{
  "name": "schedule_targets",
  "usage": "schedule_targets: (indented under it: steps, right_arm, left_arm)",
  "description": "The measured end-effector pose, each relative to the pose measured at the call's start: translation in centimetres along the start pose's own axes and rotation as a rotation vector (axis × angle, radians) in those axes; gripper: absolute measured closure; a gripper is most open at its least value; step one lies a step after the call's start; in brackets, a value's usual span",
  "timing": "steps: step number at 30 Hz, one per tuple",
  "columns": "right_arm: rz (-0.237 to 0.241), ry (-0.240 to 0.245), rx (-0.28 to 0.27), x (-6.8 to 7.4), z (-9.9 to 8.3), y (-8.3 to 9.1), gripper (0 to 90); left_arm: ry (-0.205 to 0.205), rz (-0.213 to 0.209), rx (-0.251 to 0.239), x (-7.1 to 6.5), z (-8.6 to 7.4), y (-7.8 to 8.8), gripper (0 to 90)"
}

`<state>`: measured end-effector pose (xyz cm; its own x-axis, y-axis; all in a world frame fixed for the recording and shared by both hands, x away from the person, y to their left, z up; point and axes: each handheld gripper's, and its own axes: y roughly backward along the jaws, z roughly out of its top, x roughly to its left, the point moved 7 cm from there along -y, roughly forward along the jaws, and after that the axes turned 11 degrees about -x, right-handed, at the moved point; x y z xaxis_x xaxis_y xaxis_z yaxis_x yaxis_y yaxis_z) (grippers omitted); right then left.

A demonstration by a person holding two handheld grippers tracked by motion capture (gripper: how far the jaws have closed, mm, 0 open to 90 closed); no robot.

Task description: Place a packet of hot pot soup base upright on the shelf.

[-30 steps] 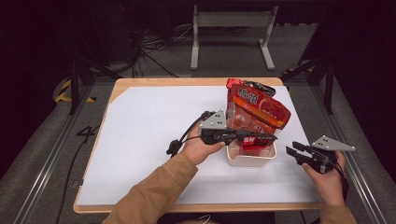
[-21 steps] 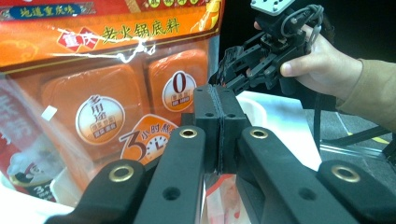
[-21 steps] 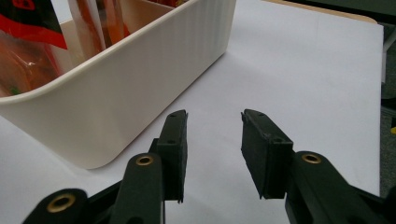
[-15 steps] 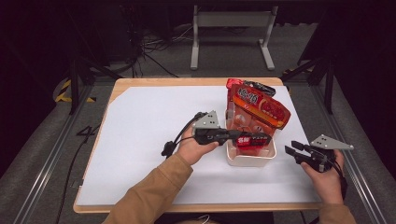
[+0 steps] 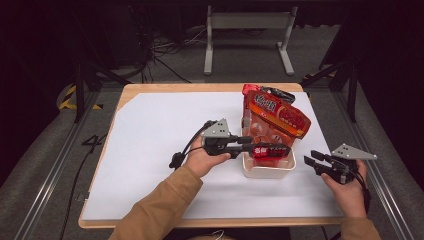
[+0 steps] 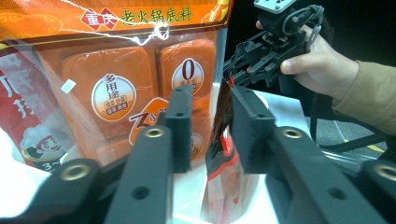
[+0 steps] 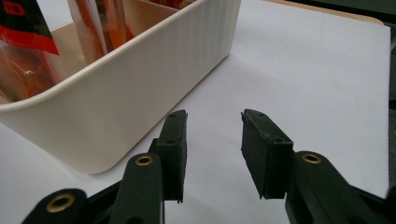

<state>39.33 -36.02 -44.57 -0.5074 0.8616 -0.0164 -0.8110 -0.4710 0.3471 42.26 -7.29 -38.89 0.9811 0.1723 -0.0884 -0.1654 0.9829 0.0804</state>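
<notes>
A white bin (image 5: 267, 172) stands right of the table's middle with several red and orange snack packets upright in it. The tallest is an orange packet (image 5: 277, 117) (image 6: 116, 70). My left gripper (image 5: 282, 148) (image 6: 210, 112) reaches level over the bin from the left. Its jaws have just been opening, and a thin red packet (image 5: 265, 150) (image 6: 223, 140) stands on edge between them, close to the right pad. My right gripper (image 5: 309, 159) (image 7: 214, 126) rests open just right of the bin (image 7: 140, 88), low over the sheet, with nothing between its fingers.
A white sheet (image 5: 160, 150) covers the wooden table (image 5: 150, 89). A cable trails left from the left gripper. Beyond the table's far edge the dark floor holds a metal stand (image 5: 247, 22).
The left gripper's jaws have parted from the red packet, and the hand has drawn slightly to the left. The packet stays in the bin. The right gripper has not moved.
</notes>
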Motion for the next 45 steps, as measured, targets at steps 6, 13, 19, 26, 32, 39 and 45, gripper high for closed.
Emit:
schedule_targets:
  steps: [6, 13, 19, 26, 32, 39, 45]
  right_arm:
    - [0.007, -0.011, -0.003, 0.2, 0.1, -0.2, 58.2]
    - [0.038, -0.028, -0.017, 0.4, 0.8, -0.5, 55.2]
    - [0.063, -0.030, -0.024, 0.3, 1.9, -0.3, 51.3]
    - [0.093, -0.045, -0.022, 0.5, 2.2, -0.4, 44.4]
    - [0.129, -0.040, -0.019, 1.2, 2.4, -0.5, 39.9]
    - [0.122, -0.044, -0.056, 1.3, 3.0, -0.2, 40.1]
    - [0.122, -0.043, -0.064, 1.4, 3.1, -0.1, 40.6]
  left_arm:
    - [-0.014, 0.018, -0.023, -0.3, 0.7, 0.5, 52.8]
    - [-0.014, 0.058, -0.026, -0.5, 1.9, 2.3, 41.9]
    - [-0.025, 0.129, -0.017, -0.3, 2.8, 5.0, 33.8]
    - [-0.028, 0.199, 0.017, -0.2, 3.0, 8.2, 25.9]
    - [-0.020, 0.245, 0.043, -0.5, 2.8, 10.6, 19.9]
    - [-0.011, 0.310, 0.076, -0.5, 2.1, 13.9, 16.7]
    - [-0.008, 0.358, 0.087, 0.0, 1.3, 15.9, 13.1]
